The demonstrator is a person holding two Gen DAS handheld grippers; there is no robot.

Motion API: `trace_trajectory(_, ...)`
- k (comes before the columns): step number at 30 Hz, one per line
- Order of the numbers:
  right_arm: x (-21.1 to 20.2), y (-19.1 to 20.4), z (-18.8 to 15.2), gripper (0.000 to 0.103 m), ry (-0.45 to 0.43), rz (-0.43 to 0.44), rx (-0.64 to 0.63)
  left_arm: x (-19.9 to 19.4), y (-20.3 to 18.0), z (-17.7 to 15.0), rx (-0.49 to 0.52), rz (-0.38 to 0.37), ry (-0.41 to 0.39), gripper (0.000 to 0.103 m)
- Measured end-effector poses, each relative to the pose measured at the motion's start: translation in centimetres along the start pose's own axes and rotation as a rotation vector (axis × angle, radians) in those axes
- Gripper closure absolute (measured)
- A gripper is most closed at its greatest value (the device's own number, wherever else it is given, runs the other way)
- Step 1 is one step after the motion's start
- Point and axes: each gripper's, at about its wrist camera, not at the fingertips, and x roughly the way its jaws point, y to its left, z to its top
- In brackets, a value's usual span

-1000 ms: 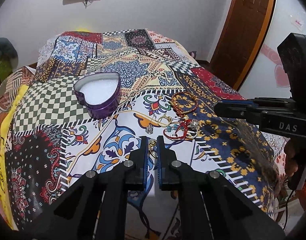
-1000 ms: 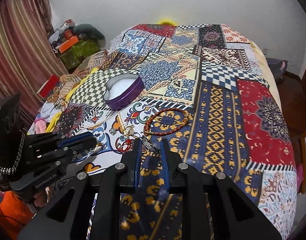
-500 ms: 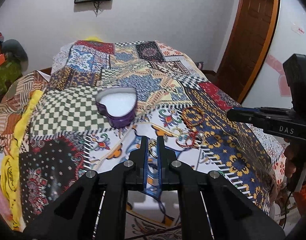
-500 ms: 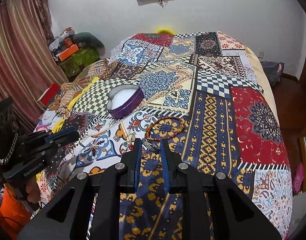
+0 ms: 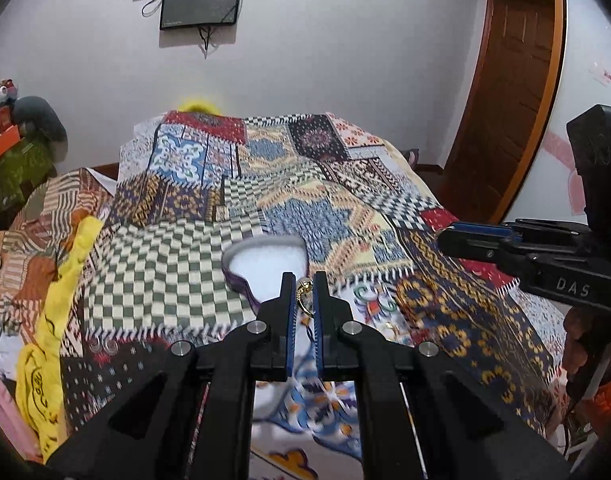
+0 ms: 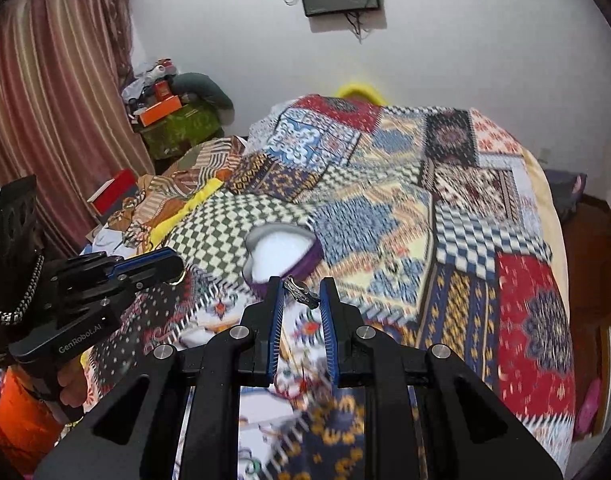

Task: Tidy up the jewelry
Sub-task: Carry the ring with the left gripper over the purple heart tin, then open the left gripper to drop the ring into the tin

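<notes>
A purple heart-shaped box [image 5: 265,264] with a white lining lies open on the patchwork bedspread [image 5: 153,272]. My left gripper [image 5: 304,286] is shut on a small gold ring [image 5: 303,292], held in the air just in front of the box. From the right wrist the same box [image 6: 283,252] shows beyond my right gripper [image 6: 301,290], which is shut on a dark silver ring [image 6: 301,292]. The left gripper [image 6: 173,268] shows at the left of that view, and the right gripper [image 5: 449,240] at the right of the left wrist view. Other jewelry below the fingers is blurred.
The bedspread [image 6: 465,240] covers a bed against a white wall with a screen [image 5: 201,2] mounted on it. A wooden door [image 5: 517,80] stands at the right. Curtains [image 6: 45,100] and cluttered boxes [image 6: 161,112] lie at the left. A yellow cloth [image 5: 57,320] hangs at the left edge.
Both grippers have risen off the bedspread with their rings and moved toward the heart-shaped box. The bracelets on the cloth have dropped out of sight below the fingers.
</notes>
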Motion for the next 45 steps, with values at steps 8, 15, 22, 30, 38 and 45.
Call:
trace_trajectory(8, 3.7, 0.6, 2.8, 0.086, 0.020, 0.009, -0.049, 2.0, 1.4, 2.2, 0.021, 0.029, -0.004, 0.097)
trace_trajectory(15, 7.5, 0.7, 3.9, 0.086, 0.091, 0.027, -0.072, 5.1, 3.1, 3.1, 0.004, 0.022, 0.041, 0.097)
trace_trajectory(22, 11.0, 0.5, 3.7, 0.086, 0.188, 0.061, -0.076, 9.0, 4.7, 2.6, -0.026, -0.015, 0.143, 0.097)
trace_trajectory(30, 13.9, 0.1, 4.0, 0.086, 0.274, 0.078, -0.067, 12.0, 5.4, 1.8, -0.040, -0.068, 0.240, 0.097)
trace_trajectory(38, 15.5, -0.1, 4.2, 0.086, 0.320, 0.076, -0.055, 13.2, 5.3, 1.4, -0.026, -0.069, 0.270, 0.097)
trace_trajectory(45, 15.7, -0.3, 4.4, 0.085, 0.343, 0.088, -0.031, 13.0, 5.8, 1.6, -0.048, -0.059, 0.271, 0.097)
